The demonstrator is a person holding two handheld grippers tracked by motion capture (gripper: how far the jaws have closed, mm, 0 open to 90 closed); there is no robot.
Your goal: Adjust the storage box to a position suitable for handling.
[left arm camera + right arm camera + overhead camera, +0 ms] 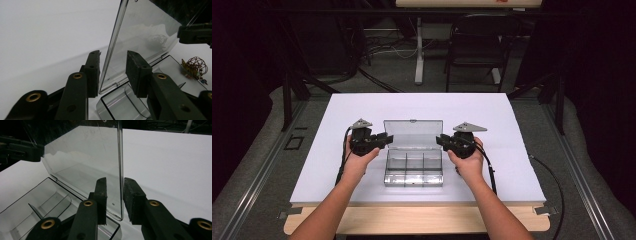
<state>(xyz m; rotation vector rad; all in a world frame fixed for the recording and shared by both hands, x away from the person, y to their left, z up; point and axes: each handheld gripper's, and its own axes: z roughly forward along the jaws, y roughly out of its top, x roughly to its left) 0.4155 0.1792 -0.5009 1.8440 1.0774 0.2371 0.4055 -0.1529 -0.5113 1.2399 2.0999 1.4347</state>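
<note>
So we've got a clear plastic compartment box (413, 167) sitting mid-counter (337, 115), lid (413, 133) flipped up and standing roughly upright at the far side of the tray. The lid's long axis runs side to side, and each hand-held gripper has come in at one short end of it.

Left hand-held gripper (384, 139): in the left gripper view the lid's side edge (110, 57) sits in the gap between the two pads, nearer the left one, maybe touching it, with clear air to the right pad (136, 72). I'd call that released, straddling the edge and not pinching it.

Right hand-held gripper (441, 140): from its own camera the lid edge (120, 170) stands between the pads with only a thin gap either side. Looks like it's just off the plastic, but honestly I can't tell if it's actually clenched on it or not.

There's a little tangle of copper-coloured wire (196, 65) in a far compartment, past the left gripper's jaws.

My guess is the next move swings the lid about its hinge, toward the person to shut it. Both hands are about equally near, one per end, so they'd need to move together or the lid twists
</note>
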